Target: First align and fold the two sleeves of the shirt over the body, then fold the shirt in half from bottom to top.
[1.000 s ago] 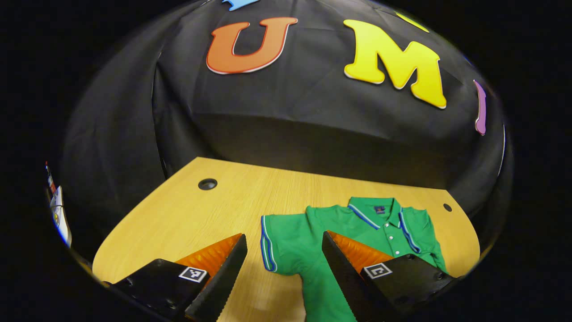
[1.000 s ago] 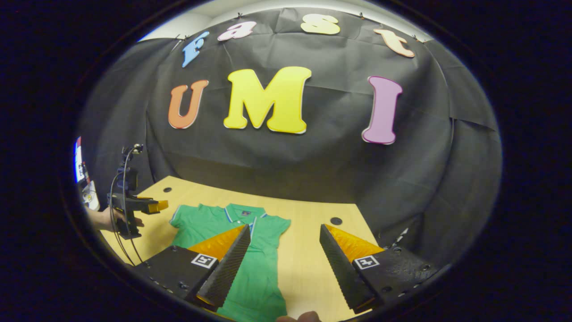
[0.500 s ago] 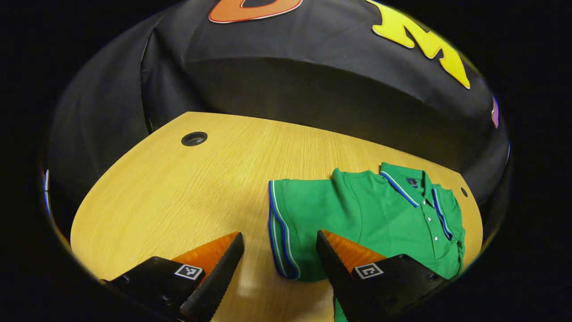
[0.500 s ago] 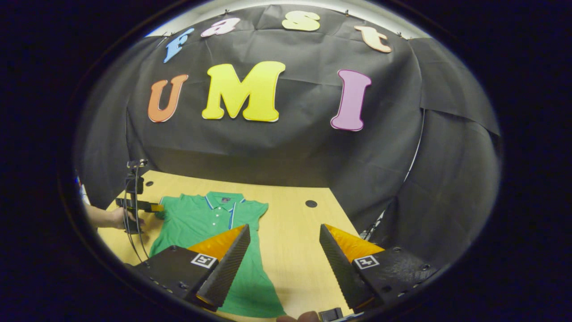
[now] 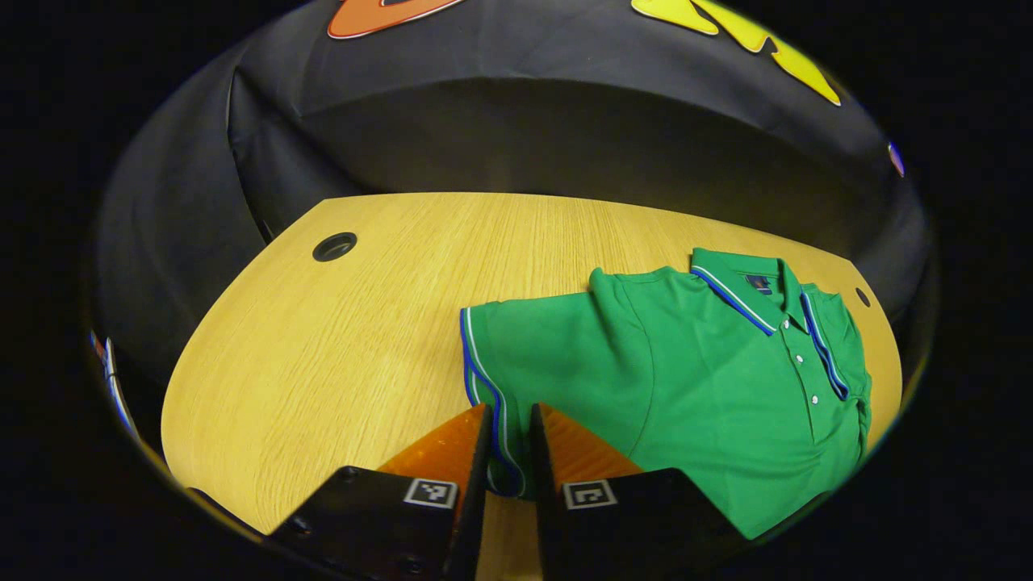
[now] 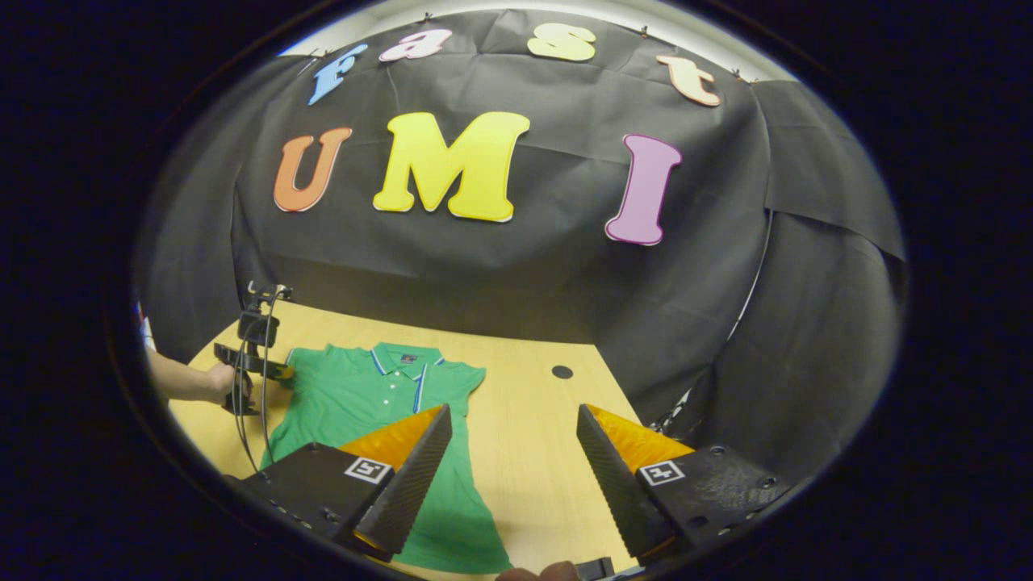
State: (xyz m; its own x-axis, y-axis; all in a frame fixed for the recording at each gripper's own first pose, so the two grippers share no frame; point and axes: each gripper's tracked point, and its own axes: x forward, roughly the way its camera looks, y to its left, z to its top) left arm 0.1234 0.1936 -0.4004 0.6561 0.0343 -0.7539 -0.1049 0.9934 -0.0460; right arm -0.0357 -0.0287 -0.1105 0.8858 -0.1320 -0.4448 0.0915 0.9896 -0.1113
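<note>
While my left gripper (image 5: 508, 452) has its fingers drawn narrow on the striped cuff of the near sleeve (image 5: 494, 379), I judge the first sleeve fold is only starting. Both fingers seem to press the cuff's hem between them. My right gripper (image 6: 508, 476) hangs wide apart above the table, holding nothing, with the shirt's lower body just under its left finger.

Beyond the fingers, the green polo shirt (image 5: 686, 363) lies flat and face up on the wooden table (image 5: 339, 339), collar (image 5: 738, 282) towards the booth wall. The far sleeve (image 6: 464, 378) is spread out to the side and not yet folded. In the right gripper view, a hand (image 6: 216, 383) holds the left gripper at the sleeve.

Knit like this should be light, soft and limp, so it will sag and drag. Gripping the hem at the cuff's corner seems best.
</note>
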